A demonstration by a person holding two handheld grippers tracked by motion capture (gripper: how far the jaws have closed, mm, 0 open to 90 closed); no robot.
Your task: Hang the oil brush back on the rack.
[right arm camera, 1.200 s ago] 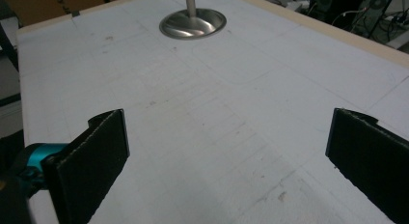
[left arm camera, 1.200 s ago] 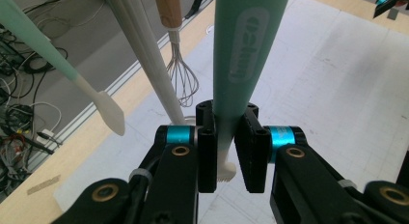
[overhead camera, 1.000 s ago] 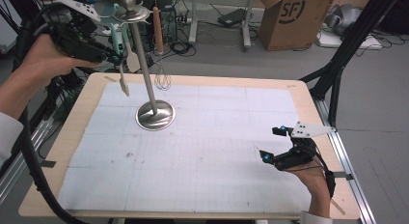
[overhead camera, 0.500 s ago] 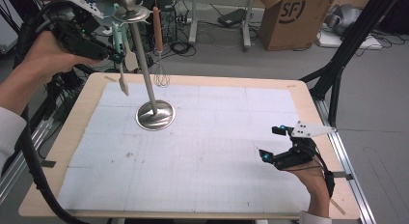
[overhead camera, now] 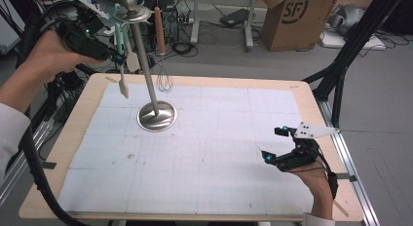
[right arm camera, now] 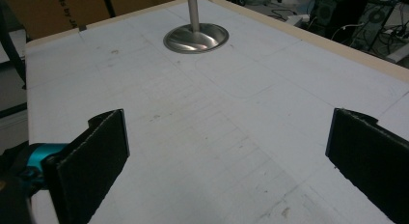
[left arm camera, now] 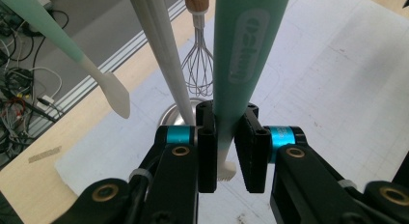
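A metal utensil stand (overhead camera: 157, 116) rises from its round base at the table's far left, with its pole (left arm camera: 164, 55) close in front of my left gripper. From its top hang a wooden-handled whisk (overhead camera: 164, 80), a mint spatula with a white blade (left arm camera: 113, 91), and a thick mint-green handle (left arm camera: 251, 55). My left gripper (left arm camera: 225, 151) is raised beside the stand and shut on that thick handle, whose white end pokes out below the jaws. My right gripper (overhead camera: 272, 144) rests low at the table's right side, open with nothing between its pads (right arm camera: 96, 151).
A white gridded mat (overhead camera: 219, 138) covers the wooden table (overhead camera: 311, 97). Beyond the far edge are a cardboard box (overhead camera: 297, 16), floor cables and black tripod legs (overhead camera: 341, 65). A black cable (overhead camera: 34, 172) trails down the left side.
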